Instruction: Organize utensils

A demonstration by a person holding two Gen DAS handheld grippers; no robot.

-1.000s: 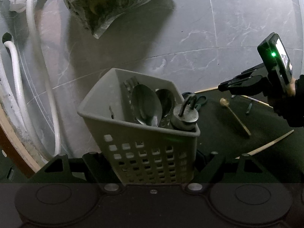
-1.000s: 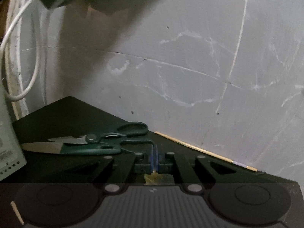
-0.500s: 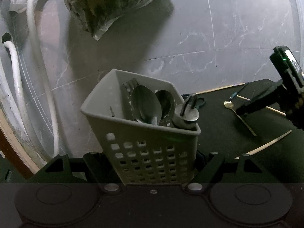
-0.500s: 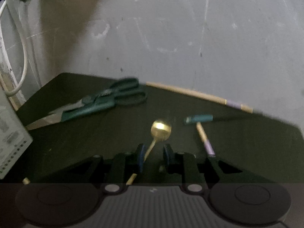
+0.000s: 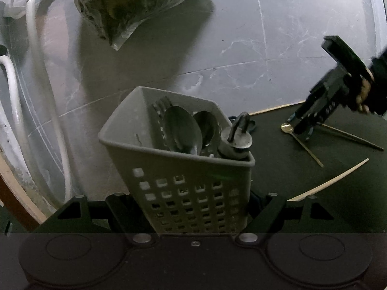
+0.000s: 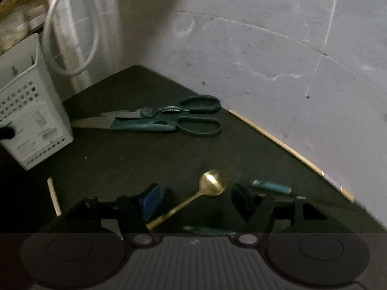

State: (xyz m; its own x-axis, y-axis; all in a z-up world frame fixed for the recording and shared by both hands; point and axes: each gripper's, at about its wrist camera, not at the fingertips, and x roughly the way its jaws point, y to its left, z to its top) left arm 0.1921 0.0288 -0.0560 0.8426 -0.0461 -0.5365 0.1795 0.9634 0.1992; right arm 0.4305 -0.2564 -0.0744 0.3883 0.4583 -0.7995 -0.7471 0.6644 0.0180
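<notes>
My left gripper (image 5: 193, 199) is shut on a pale perforated utensil basket (image 5: 183, 193), which stands slightly tilted at the mat's left end (image 6: 31, 120). It holds two steel spoons (image 5: 181, 130), a fork (image 5: 159, 104) and a round metal piece with a loop handle (image 5: 237, 140). My right gripper (image 6: 198, 194) points down at the black mat (image 6: 121, 169), and its jaws are opening. A gold spoon (image 6: 212, 181) lies between them, untouched by the pads. The left wrist view shows that gripper (image 5: 300, 125) over the spoon (image 5: 286, 128).
Green kitchen scissors (image 6: 169, 120) lie further back on the mat. A teal-tipped stick (image 6: 271, 186) and wooden chopsticks (image 6: 278, 140) lie near the spoon, another chopstick (image 5: 331, 181) nearer. A plastic bag (image 5: 135, 2) and white hoses (image 5: 41, 84) sit on the marble floor.
The right gripper has swung down and across over the gold spoon, and its jaws went from shut to wide apart. The left gripper and basket stayed put.
</notes>
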